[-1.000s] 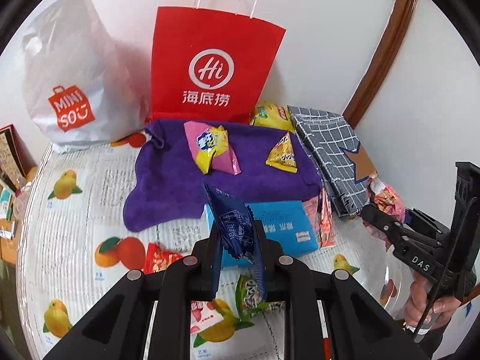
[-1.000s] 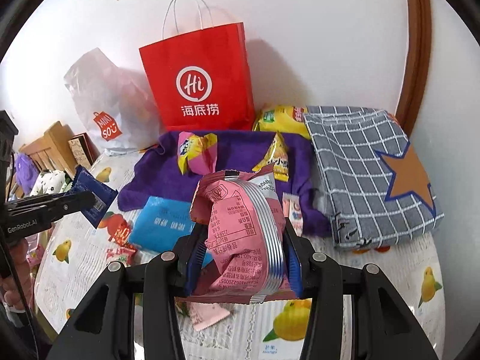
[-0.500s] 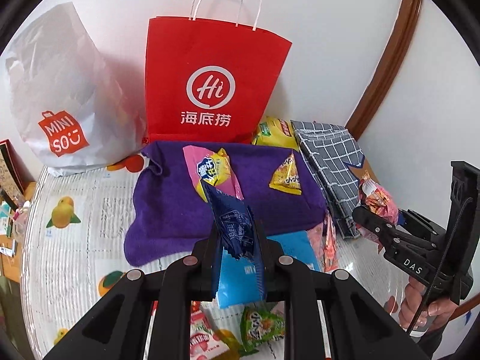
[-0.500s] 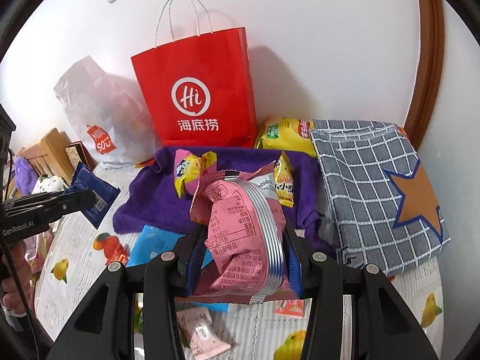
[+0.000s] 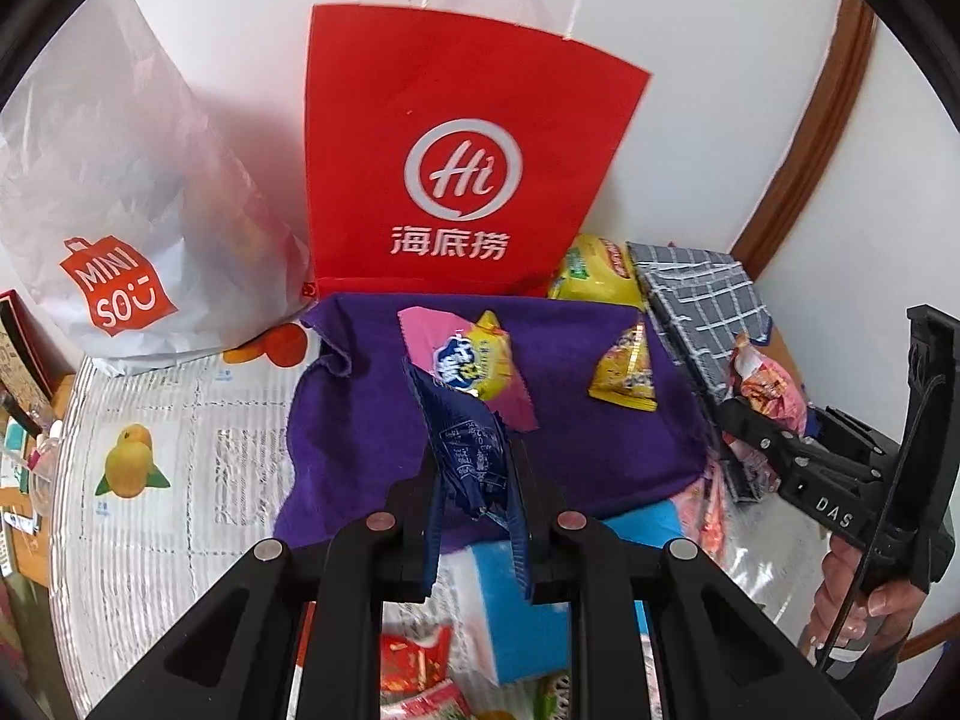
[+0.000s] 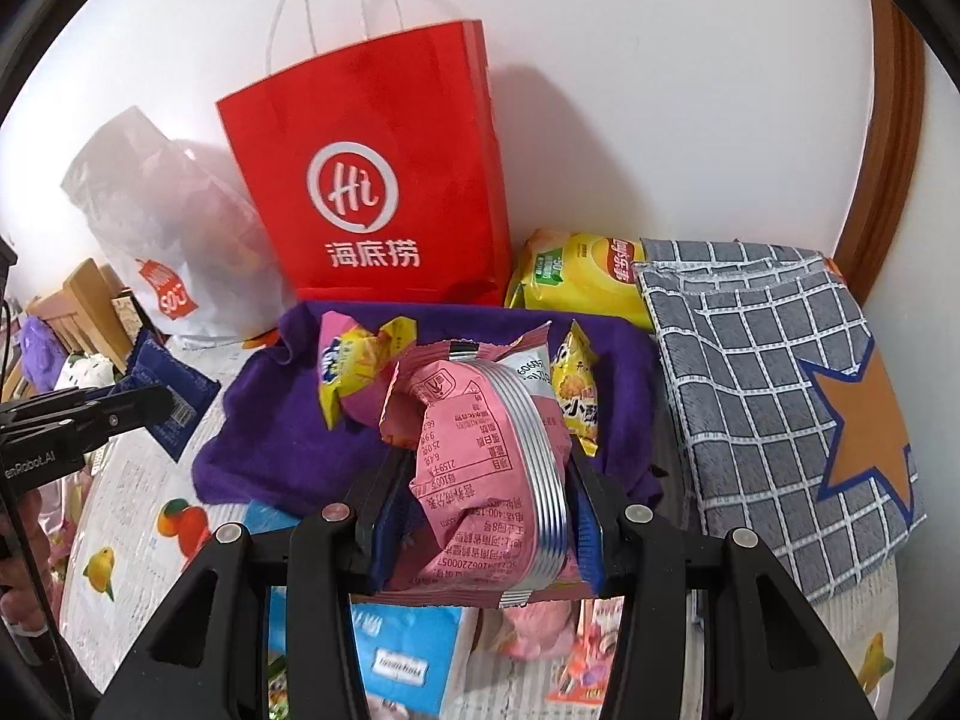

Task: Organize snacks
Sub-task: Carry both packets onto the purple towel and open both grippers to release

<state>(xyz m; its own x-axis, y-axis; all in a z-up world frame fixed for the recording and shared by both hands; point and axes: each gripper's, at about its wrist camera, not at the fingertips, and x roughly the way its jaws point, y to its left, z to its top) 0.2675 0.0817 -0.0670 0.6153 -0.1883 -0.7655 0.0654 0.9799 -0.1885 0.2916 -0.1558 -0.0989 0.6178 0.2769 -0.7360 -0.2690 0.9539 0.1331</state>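
Above the purple cloth (image 5: 360, 438), the left claw (image 5: 474, 516) pinches a thin blue packet (image 5: 465, 450) and the right claw (image 6: 480, 516) squeezes a puffy pink bag (image 6: 480, 480), which could burst or slip if squeezed unevenly.

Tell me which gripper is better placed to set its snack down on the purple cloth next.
Probably the left. The left gripper holds its dark blue packet over the near edge of the purple cloth. The right gripper, with the pink packet, appears to be off the cloth's right side.
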